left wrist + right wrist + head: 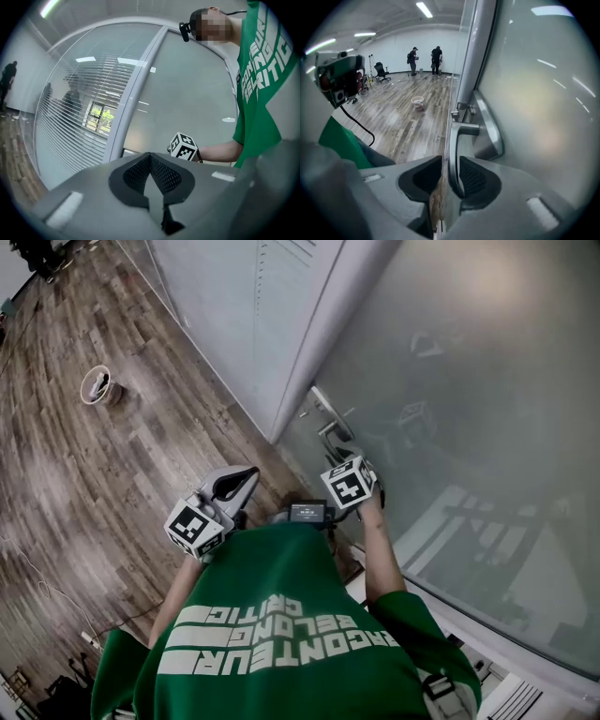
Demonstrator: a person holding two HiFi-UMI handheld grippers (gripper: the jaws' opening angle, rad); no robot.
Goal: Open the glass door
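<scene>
The frosted glass door [469,381] fills the right of the head view, and its metal lever handle [330,430] sits at the door's left edge. My right gripper [341,454] points down at that handle. In the right gripper view the lever [456,154] runs between the jaws of my right gripper [450,177]. It lies by the right pad, with a gap on the left, so the gripper is open. My left gripper [246,474] hangs to the left, away from the door. Its pads meet with nothing between them [151,163].
A grey partition with blinds [253,315] adjoins the door on the left. A small white bowl-like thing [96,384] stands on the wooden floor. Two people [425,60] and an office chair [380,71] are far across the room. A thin cable [37,577] lies at left.
</scene>
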